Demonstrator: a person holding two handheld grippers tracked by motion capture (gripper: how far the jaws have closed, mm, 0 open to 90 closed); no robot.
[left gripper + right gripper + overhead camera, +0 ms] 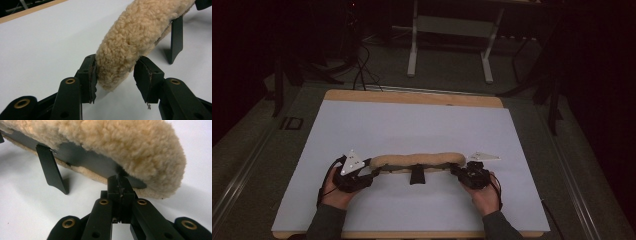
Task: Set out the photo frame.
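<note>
A long tan fleece pad point(419, 160) point(135, 37) point(112, 142) stretches left to right between my two grippers, near the front of the white sheet. It has a black backing strip point(95, 162), and a black tab point(416, 176) point(176, 37) point(51, 170) hangs from its middle. My left gripper point(371, 172) point(116, 75) has the pad's rounded left end between its jaws, with both pads against the fleece. My right gripper point(457, 171) point(120, 185) is shut tight on the black strip at the pad's right end. A hand holds each gripper.
A white sheet point(412, 125) covers the wooden table point(412, 97). Beyond the far edge stand a grey metal frame point(452, 30) and floor cables point(362, 70) in a dark room. Open sheet lies behind the pad.
</note>
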